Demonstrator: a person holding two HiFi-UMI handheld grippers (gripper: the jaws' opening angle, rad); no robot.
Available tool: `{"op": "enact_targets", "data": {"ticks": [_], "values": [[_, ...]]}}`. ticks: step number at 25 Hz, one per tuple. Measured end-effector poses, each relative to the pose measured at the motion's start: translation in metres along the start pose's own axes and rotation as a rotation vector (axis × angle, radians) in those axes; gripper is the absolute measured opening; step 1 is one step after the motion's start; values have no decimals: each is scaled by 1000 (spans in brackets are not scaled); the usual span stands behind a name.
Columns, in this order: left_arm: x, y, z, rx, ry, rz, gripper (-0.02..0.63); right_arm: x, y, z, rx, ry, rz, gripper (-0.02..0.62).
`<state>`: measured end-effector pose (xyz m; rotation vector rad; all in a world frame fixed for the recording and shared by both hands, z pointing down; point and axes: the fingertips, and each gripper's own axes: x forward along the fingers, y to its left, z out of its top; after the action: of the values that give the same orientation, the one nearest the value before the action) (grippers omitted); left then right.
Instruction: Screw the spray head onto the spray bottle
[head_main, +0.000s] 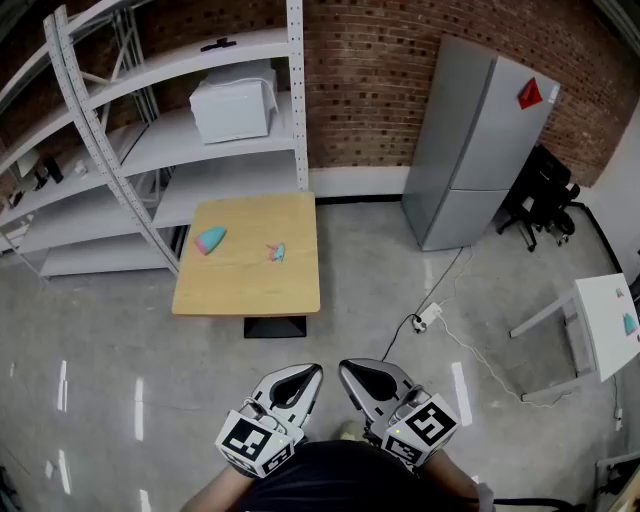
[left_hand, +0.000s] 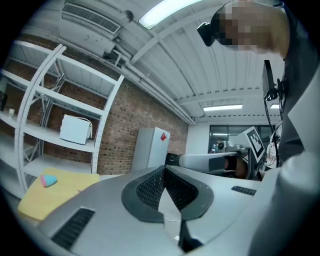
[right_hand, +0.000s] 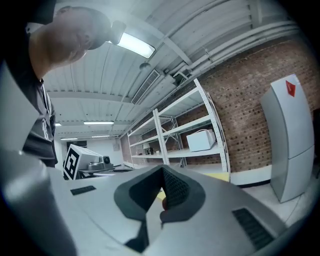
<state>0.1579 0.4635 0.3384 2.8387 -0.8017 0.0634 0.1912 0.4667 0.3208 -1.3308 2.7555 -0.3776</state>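
Note:
A small wooden table (head_main: 250, 280) stands a few steps ahead. On its left part lies the spray bottle (head_main: 210, 240), teal with a pink end. The small spray head (head_main: 275, 252) lies apart from it near the table's middle. Both grippers are held low, close to the person's body and far from the table. My left gripper (head_main: 311, 373) is shut and empty, and so is my right gripper (head_main: 347, 368). In the left gripper view the closed jaws (left_hand: 164, 169) point up toward the room, with the bottle (left_hand: 48, 180) on the table (left_hand: 30, 200) at lower left. The right gripper view shows closed jaws (right_hand: 162, 170) too.
White metal shelving (head_main: 150, 130) with a white box (head_main: 232, 108) stands behind the table against a brick wall. A grey refrigerator (head_main: 475, 150) is at the right, a black office chair (head_main: 540, 195) beyond it. A cable and power strip (head_main: 430, 315) lie on the floor. A white table (head_main: 605, 320) is far right.

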Motion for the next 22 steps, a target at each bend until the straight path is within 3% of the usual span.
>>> {"op": "enact_targets", "data": {"ticks": [9,15,22], "values": [[12,6,-10,-21,34,53,0,-2,-18,-8,53,3,26,-2],[20,20,-35,-62,63,145,0,-1,-36,-32,111,10,115,-2],[13,65,-44,-103,88,251,0,40,-61,-40,197,21,144,-2]]}}
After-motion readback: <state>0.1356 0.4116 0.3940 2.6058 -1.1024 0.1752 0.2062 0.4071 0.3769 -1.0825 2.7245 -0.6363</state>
